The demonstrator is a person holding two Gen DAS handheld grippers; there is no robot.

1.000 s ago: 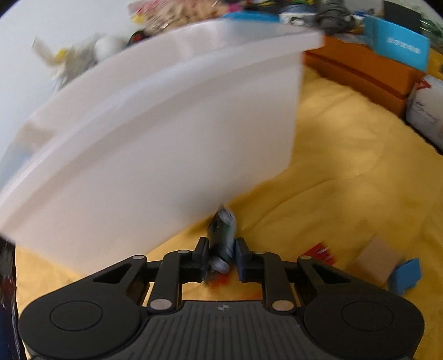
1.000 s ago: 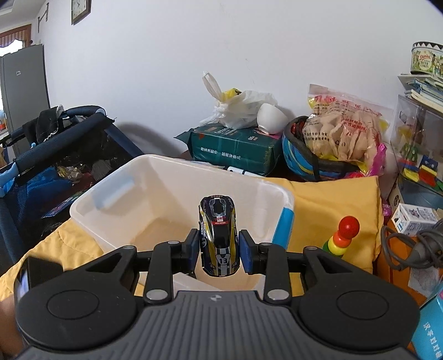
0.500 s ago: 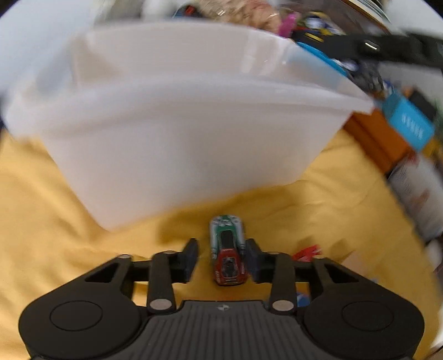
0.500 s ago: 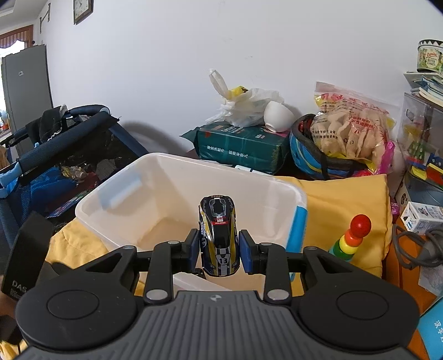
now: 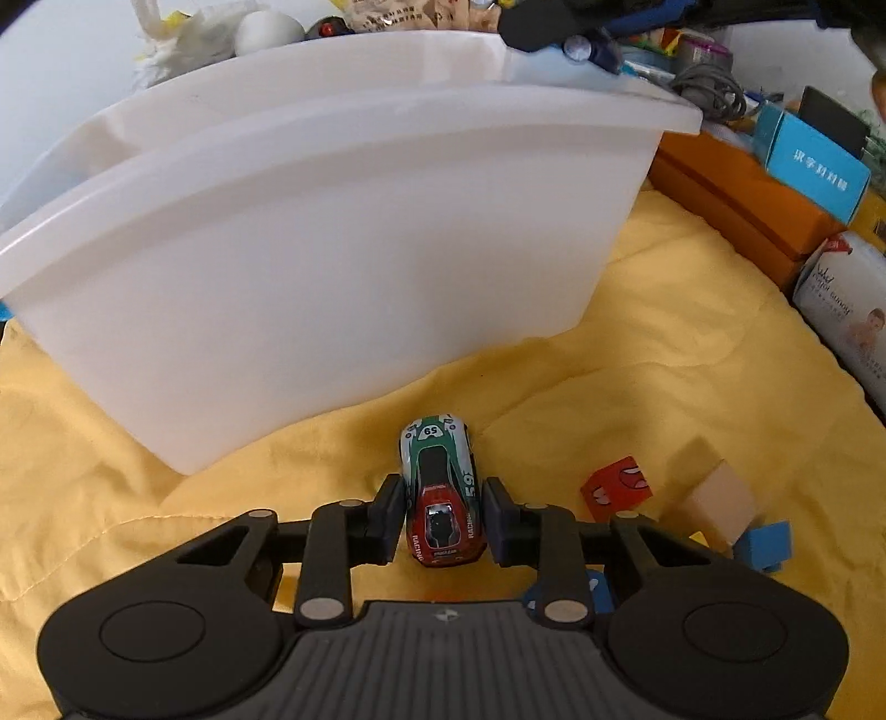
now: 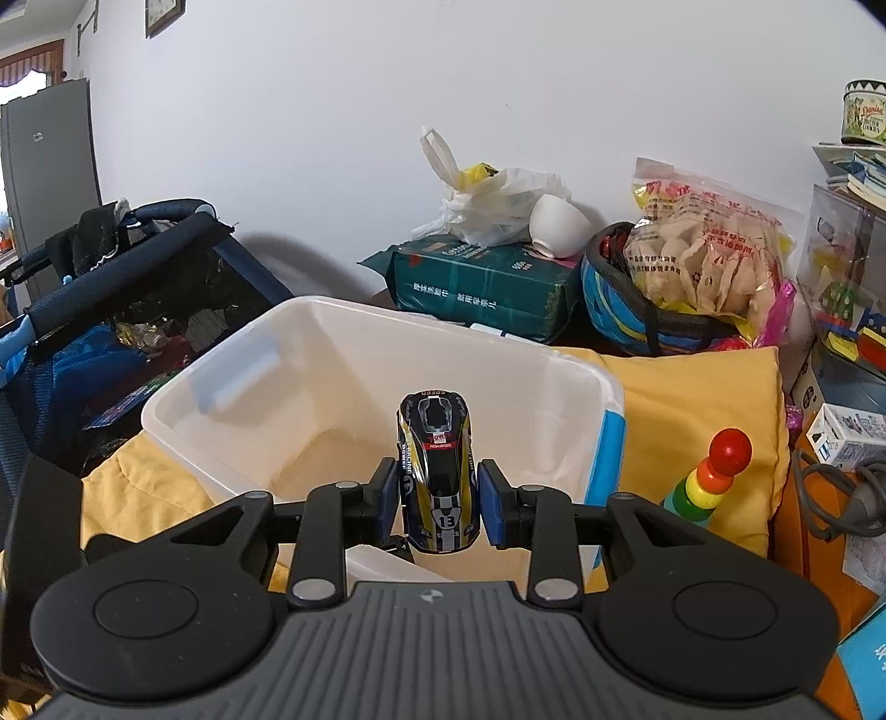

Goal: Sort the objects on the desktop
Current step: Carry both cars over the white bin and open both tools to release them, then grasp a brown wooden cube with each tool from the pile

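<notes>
Between the left gripper's [image 5: 441,518] parted fingers, a green car [image 5: 440,493] rests on yellow cloth.
Its length runs along the fingers, nose toward the bin [image 5: 343,243] just beyond; overhead, the right gripper [image 6: 438,501] clamps a black car [image 6: 438,476].

I am in a lived-in home, likely a child's play corner. A navy mesh-sided playpen [image 6: 111,288] stands by the white wall, a rainbow ring-stacking toy [image 6: 706,482] sits on the yellow quilted blanket [image 5: 637,354], and a clear bag of pale crackers [image 6: 703,249], a round biscuit tin [image 6: 864,113] and a wall clock [image 6: 164,14] crowd around me.
</notes>
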